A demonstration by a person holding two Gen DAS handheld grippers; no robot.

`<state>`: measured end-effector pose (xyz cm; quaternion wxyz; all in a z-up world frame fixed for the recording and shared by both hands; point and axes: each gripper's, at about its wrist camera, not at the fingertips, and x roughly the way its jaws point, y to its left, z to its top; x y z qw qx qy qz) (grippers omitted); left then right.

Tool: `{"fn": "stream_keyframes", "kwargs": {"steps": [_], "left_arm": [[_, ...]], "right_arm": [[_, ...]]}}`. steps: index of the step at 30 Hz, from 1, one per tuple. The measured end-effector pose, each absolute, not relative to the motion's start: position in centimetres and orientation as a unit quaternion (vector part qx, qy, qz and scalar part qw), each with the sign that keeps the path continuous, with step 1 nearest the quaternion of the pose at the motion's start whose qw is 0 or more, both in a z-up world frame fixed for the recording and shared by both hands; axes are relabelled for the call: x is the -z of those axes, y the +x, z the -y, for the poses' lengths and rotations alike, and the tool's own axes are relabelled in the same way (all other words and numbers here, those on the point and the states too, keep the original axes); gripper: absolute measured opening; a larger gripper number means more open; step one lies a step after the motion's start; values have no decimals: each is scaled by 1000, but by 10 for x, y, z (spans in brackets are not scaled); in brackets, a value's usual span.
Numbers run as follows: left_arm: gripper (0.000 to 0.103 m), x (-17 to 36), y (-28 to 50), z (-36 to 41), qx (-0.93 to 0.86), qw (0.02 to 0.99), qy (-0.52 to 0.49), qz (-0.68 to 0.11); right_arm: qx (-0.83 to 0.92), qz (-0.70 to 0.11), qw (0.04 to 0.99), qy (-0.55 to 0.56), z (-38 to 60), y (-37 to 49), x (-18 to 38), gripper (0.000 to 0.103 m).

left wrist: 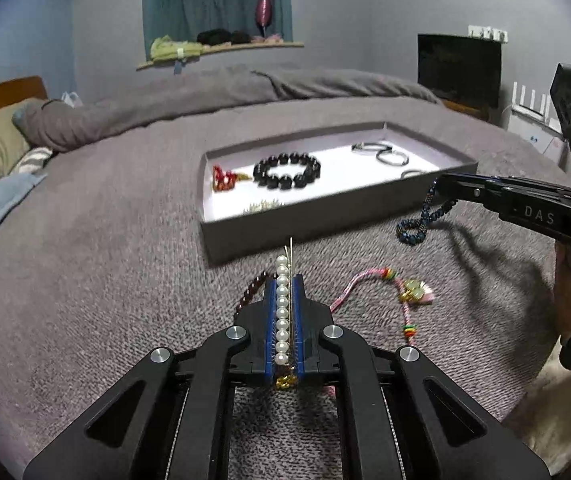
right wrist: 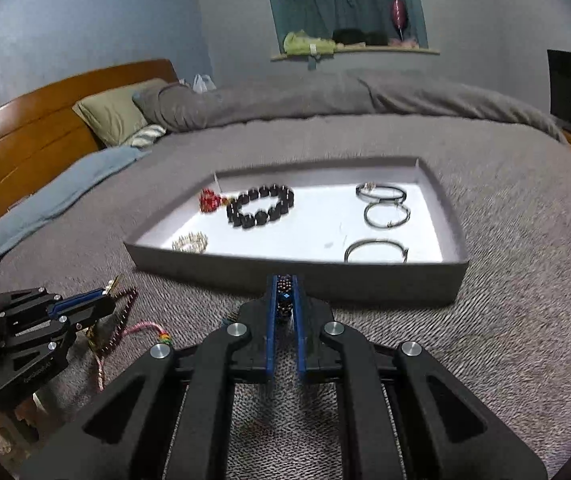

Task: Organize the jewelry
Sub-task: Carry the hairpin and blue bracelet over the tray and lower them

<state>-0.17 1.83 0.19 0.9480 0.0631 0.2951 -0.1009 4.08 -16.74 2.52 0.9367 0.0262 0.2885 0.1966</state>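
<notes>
My left gripper (left wrist: 284, 280) is shut on a white pearl hair clip (left wrist: 282, 312) with a gold pin, held above the bed. My right gripper (right wrist: 284, 280) is shut on a dark blue beaded bracelet (right wrist: 284, 298); in the left wrist view the bracelet (left wrist: 421, 220) dangles from it just right of the tray. The grey tray (left wrist: 325, 216) holds a black bead bracelet (left wrist: 287, 170), a red ornament (left wrist: 223, 178), a small gold piece (left wrist: 263, 206) and three metal bangles (right wrist: 385, 214). A pink braided bracelet (left wrist: 385, 288) and a brown bead strand (left wrist: 251, 292) lie on the bed.
The grey bedspread (left wrist: 105, 260) surrounds the tray. Pillows (right wrist: 117, 114) and a wooden headboard (right wrist: 25, 136) are at the left. A dark screen (left wrist: 459, 66) stands at the right. A window ledge (left wrist: 221, 50) with cloths is behind.
</notes>
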Motion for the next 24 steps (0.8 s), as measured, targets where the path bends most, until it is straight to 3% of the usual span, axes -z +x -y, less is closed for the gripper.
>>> {"fn": "stream_keyframes", "kwargs": {"steps": [12, 24], "left_arm": [[8, -35, 1, -30, 114, 961, 18, -253], [8, -91, 70, -34, 112, 968, -14, -224]], "right_arm": [[-190, -226, 955, 33, 182, 30, -64, 7], [-169, -184, 968, 33, 182, 67, -103, 7]]}}
